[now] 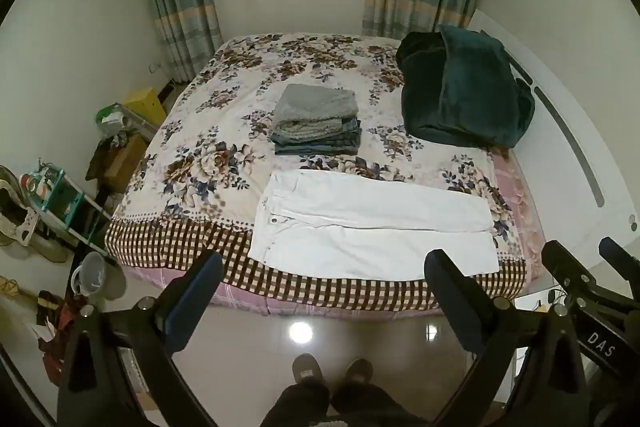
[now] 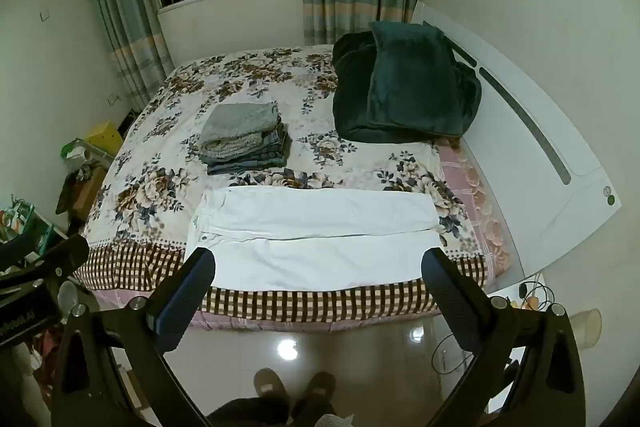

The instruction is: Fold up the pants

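White pants (image 1: 372,223) lie flat across the near edge of the bed, waist at the left, legs running right; they also show in the right wrist view (image 2: 316,239). My left gripper (image 1: 324,267) is open and empty, held above the floor short of the bed edge. My right gripper (image 2: 320,263) is open and empty at the same distance from the bed. The right gripper also shows at the right edge of the left wrist view (image 1: 580,267).
A stack of folded clothes (image 1: 316,123) sits mid-bed on the floral bedspread (image 1: 200,131). A dark green blanket (image 1: 464,91) is heaped at the right by the white headboard (image 1: 568,131). Clutter and shelves (image 1: 64,203) stand left. The person's feet (image 1: 332,371) are on the shiny floor.
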### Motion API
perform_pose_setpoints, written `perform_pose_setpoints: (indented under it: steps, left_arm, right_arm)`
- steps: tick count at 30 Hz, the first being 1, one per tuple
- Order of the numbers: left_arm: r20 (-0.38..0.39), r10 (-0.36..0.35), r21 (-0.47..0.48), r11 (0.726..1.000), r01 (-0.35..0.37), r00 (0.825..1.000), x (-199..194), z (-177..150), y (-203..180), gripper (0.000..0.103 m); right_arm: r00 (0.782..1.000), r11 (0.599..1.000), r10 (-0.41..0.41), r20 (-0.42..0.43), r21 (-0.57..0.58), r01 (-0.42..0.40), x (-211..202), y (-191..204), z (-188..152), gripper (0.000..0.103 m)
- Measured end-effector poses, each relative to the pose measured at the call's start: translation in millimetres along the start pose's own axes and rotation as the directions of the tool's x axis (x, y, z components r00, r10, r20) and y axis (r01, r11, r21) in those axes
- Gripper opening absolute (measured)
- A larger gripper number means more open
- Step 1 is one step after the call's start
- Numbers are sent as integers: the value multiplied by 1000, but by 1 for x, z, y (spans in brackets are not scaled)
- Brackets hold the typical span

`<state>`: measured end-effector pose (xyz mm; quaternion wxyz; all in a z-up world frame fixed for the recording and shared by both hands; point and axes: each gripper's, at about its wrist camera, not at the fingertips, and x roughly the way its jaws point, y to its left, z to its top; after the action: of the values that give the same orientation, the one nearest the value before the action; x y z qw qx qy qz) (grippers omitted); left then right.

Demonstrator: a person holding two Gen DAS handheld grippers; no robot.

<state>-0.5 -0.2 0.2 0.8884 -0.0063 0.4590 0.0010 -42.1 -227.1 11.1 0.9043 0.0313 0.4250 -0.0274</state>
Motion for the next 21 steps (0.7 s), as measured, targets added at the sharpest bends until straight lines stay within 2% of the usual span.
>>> perform_pose_setpoints:
  steps: [21]
  left_arm:
    - [-10,7,7,1000,-7,1000,-3,2,-1,103]
  right_arm:
    - [1000,1000,-5,9,-2,5,-1,0,0,103]
